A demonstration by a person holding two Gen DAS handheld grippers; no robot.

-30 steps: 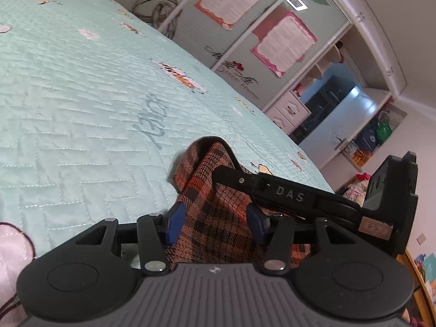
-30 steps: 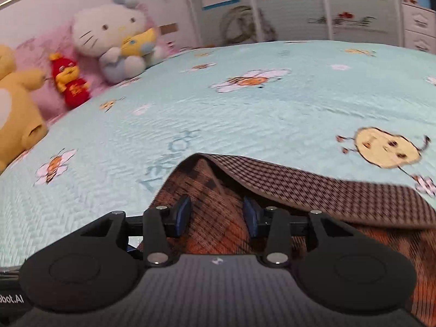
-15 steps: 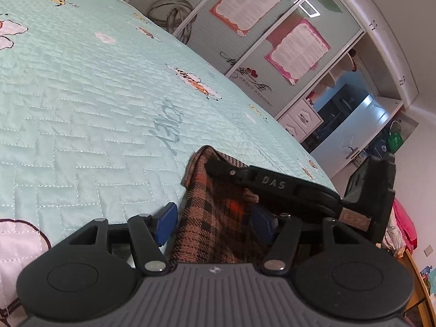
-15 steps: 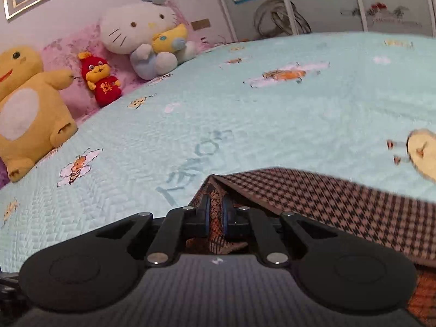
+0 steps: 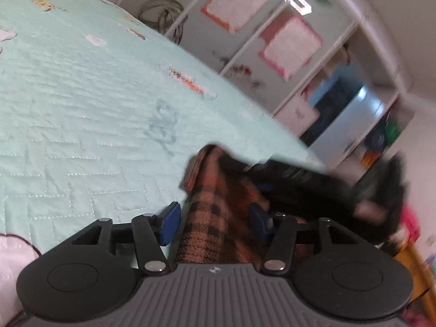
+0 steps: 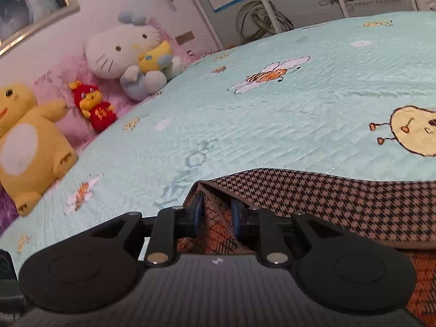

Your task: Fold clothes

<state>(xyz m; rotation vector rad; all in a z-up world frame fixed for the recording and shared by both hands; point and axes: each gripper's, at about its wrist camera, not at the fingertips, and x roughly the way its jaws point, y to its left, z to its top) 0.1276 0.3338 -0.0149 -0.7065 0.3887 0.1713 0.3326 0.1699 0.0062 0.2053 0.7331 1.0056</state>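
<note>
**Plaid garment on bed, both grippers at its corner**

Garment (image 6: 340,207): brown-orange plaid cloth with a houndstooth band along its folded-over edge. It lies on the bed (image 6: 272,114), low and right of centre in the right wrist view; low centre in the left wrist view (image 5: 215,218), where its corner peaks toward mid-frame.

Right hand-held gripper (image 6: 216,216): bottom centre of its view, jaws narrowly parted. They have just been opening after a close pinch. A ridge of plaid stands between the pads; the pads look just clear of it, so I read it as released, not clenched. Left hand-held gripper (image 5: 215,222): jaws about half apart, having just closed a little. Plaid sits between the pads without either pad pressing on it; released. The left view is blurred at right, where a dark shape, probably the other gripper, cannot be made out well.

Around: pale green quilted cover with bee and chick prints. Plush toys (image 6: 128,60) in the upper left of the right view, well apart from the garment. Cupboard doors with posters (image 5: 288,43) in the upper right of the left view.

Step, as judged: re-gripping the corner ahead of a fold; no fold looks complete. Next move calls for a firm pinch on the corner layers by both grippers, then a lift and carry across the cloth. Risk: catching one layer only, or dragging the quilt.
</note>
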